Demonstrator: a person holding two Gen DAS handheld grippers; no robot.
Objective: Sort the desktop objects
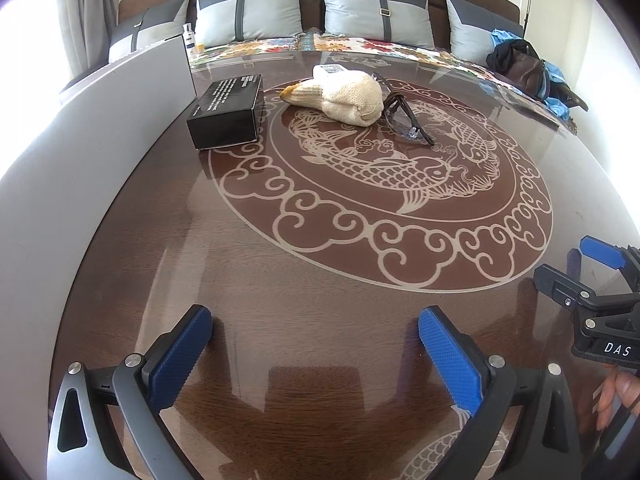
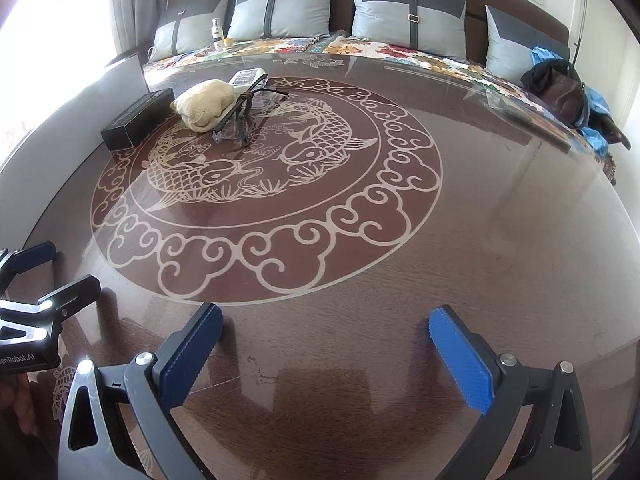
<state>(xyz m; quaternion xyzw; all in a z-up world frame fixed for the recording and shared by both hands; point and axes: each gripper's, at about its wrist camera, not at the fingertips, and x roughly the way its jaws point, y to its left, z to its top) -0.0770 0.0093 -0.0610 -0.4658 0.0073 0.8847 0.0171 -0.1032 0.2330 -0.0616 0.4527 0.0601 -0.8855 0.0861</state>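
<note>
Glasses (image 1: 404, 114) lie at about one o'clock on the table (image 1: 320, 300) in my left view, folded, long axis running from far left to near right, touching the cream knitted glove (image 1: 340, 98). A white remote (image 2: 248, 77) peeks out behind the glove. The black box (image 1: 226, 112) sits at eleven o'clock, long axis pointing away, just beside the grey panel (image 1: 100, 128) along the table's left edge. My left gripper (image 1: 316, 344) and right gripper (image 2: 326, 344) both hold their jaws wide apart over bare wood, well short of the cluster. Open table stretches toward three o'clock.
</note>
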